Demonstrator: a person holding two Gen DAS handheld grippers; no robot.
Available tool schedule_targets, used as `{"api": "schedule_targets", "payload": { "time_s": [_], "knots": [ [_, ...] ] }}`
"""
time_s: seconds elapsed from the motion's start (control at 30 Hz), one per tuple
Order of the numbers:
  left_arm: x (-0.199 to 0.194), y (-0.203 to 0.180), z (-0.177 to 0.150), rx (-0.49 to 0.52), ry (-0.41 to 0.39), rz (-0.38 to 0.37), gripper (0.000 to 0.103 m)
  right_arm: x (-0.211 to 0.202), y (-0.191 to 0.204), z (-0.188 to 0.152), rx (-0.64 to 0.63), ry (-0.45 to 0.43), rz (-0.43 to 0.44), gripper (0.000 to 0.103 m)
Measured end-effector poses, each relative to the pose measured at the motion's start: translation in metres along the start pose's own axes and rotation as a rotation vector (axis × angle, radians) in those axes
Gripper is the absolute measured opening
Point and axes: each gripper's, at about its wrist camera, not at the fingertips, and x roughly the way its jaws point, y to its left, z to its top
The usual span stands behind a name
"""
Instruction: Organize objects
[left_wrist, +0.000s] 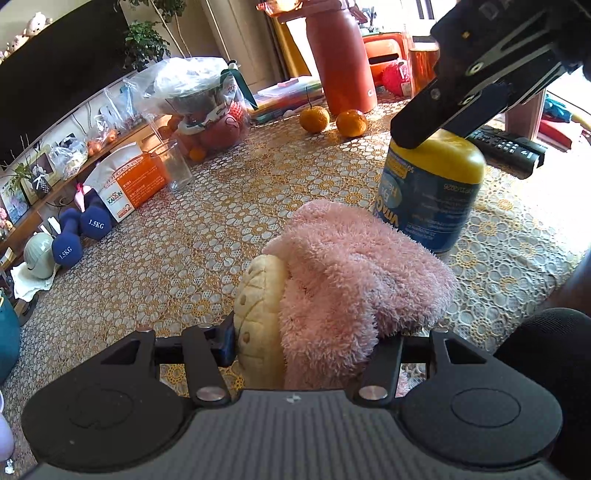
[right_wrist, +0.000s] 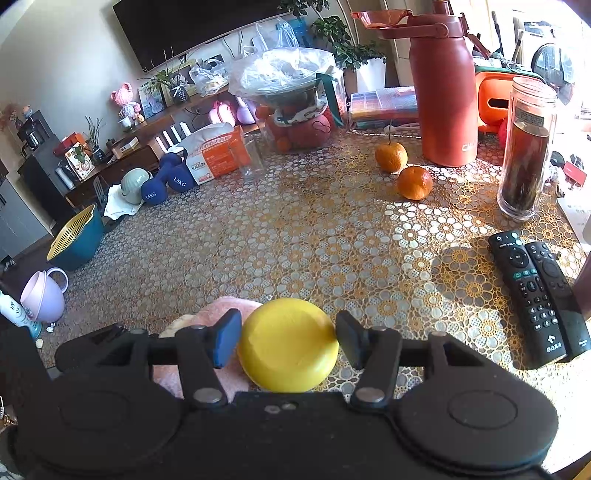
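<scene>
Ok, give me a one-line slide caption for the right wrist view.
Right gripper with its fingers closed on the yellow cap of a bottle, above a lace-covered table.

Two oranges (right_wrist: 391, 157) (right_wrist: 414, 182) are counted on the counter (right_wrist: 332, 251), well ahead of the right fingers (right_wrist: 227, 338) — one of them stemmed. Two black remote controls (right_wrist: 526, 295) (right_wrist: 559, 295) are seen side by side, to the right of those fingers. One yellow-capped bottle (right_wrist: 288, 349) is found between them. One red flask (right_wrist: 445, 96) and one tall clear jar (right_wrist: 526, 147) are counted far ahead. Two blue dumbbells (right_wrist: 153, 192) (right_wrist: 181, 179) are noted ahead to the left — and one pink plush toy (left_wrist: 343, 280) between the left fingers (left_wrist: 226, 341).
</scene>
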Motion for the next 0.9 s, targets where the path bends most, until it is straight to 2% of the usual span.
{"api": "schedule_targets", "payload": {
  "time_s": [0.23, 0.4, 0.67, 0.9],
  "knots": [
    [-0.045, -0.015, 0.005, 0.015, -0.1, -0.068, 0.054, 0.001, 0.002, 0.0, -0.008, -0.002, -0.004, 0.056],
    [-0.045, -0.033, 0.02, 0.042, -0.137, -0.081, 0.054, 0.001, 0.006, 0.0, -0.016, -0.002, -0.014, 0.056],
    [-0.011, -0.035, 0.026, 0.039, -0.081, -0.052, 0.054, 0.002, 0.003, 0.0, 0.001, -0.007, -0.017, 0.056],
    [0.021, -0.012, 0.017, 0.008, 0.023, -0.036, 0.054, 0.003, 0.002, 0.0, -0.004, -0.01, -0.005, 0.056]
  ]
}}
